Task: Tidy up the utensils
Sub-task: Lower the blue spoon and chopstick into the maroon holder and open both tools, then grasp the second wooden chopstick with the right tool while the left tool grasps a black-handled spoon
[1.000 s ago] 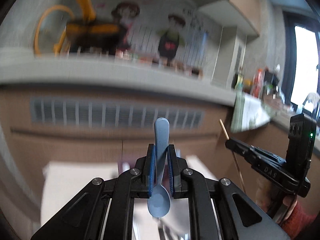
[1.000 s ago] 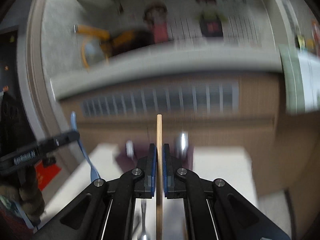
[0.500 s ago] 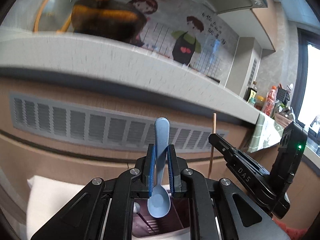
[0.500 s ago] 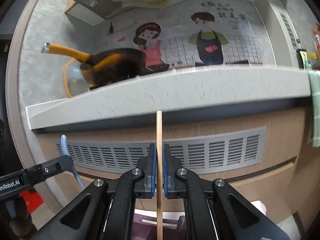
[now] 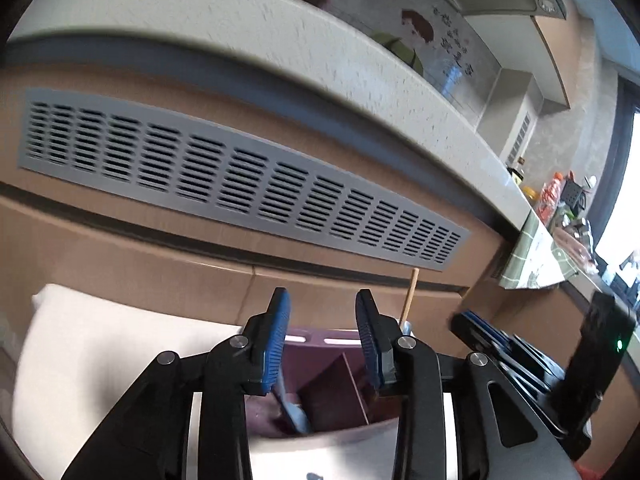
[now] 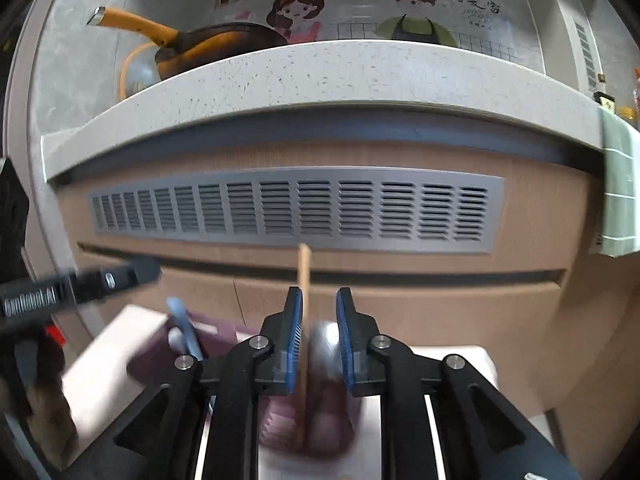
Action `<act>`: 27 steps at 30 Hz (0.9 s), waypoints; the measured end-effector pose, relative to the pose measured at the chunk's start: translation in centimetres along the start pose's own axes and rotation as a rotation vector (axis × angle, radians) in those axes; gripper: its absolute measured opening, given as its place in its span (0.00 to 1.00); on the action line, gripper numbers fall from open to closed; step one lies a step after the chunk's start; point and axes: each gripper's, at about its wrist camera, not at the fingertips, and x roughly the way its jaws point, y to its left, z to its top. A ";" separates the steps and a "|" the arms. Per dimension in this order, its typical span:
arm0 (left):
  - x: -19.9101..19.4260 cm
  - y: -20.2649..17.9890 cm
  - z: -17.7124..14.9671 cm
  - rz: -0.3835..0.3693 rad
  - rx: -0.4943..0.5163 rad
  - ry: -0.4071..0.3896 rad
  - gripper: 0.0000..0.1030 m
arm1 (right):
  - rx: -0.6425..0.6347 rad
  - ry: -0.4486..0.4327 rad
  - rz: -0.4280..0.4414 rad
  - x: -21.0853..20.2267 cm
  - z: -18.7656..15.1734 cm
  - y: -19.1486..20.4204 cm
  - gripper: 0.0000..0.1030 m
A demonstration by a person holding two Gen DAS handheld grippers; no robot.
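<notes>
Left gripper [image 5: 323, 312] gapes over the purple holder [image 5: 340, 390] containing a blue spoon [image 5: 294, 410]; right gripper [image 6: 319, 312] parted beside a chopstick [image 6: 304, 276].

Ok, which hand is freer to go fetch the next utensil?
Left. The left tool is open and empty; the blue spoon already lies in the purple holder. The right tool is open too, but the chopstick stands between its jaws.
</notes>
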 end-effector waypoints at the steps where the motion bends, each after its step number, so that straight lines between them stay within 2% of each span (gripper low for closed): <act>1: -1.1 -0.2 -0.2 0.017 0.009 -0.025 0.35 | -0.007 -0.005 -0.011 -0.9 -0.4 -0.4 0.16; 4: -4.4 -0.9 -1.5 0.089 0.046 -0.089 0.38 | -0.033 -0.014 -0.023 -4.1 -1.2 -0.8 0.17; 6: -5.9 -1.0 -3.3 0.116 0.051 -0.063 0.41 | -0.054 0.022 -0.006 -5.7 -1.8 -1.1 0.21; 7: -6.4 -0.8 -4.2 0.118 0.045 -0.037 0.41 | -0.068 0.066 0.006 -6.2 -2.4 -1.2 0.24; 13: -9.9 0.1 -10.6 0.154 -0.011 0.084 0.41 | -0.051 0.379 0.106 -6.6 -7.9 -2.2 0.24; 18: -12.7 1.4 -13.5 0.196 -0.020 0.148 0.41 | -0.089 0.567 0.101 -7.2 -13.3 -2.5 0.24; 20: -13.6 1.6 -14.5 0.224 -0.007 0.147 0.41 | -0.112 0.586 0.104 -7.7 -14.7 -2.4 0.24; 22: -14.1 1.6 -15.1 0.242 0.011 0.150 0.41 | -0.144 0.558 0.108 -8.5 -15.7 -1.9 0.24; 25: -14.3 1.8 -15.7 0.237 0.017 0.174 0.41 | -0.185 0.545 0.089 -8.4 -16.8 -1.0 0.23; 27: -14.3 1.8 -15.9 0.223 0.017 0.181 0.41 | -0.165 0.555 0.077 -7.7 -16.8 -1.4 0.21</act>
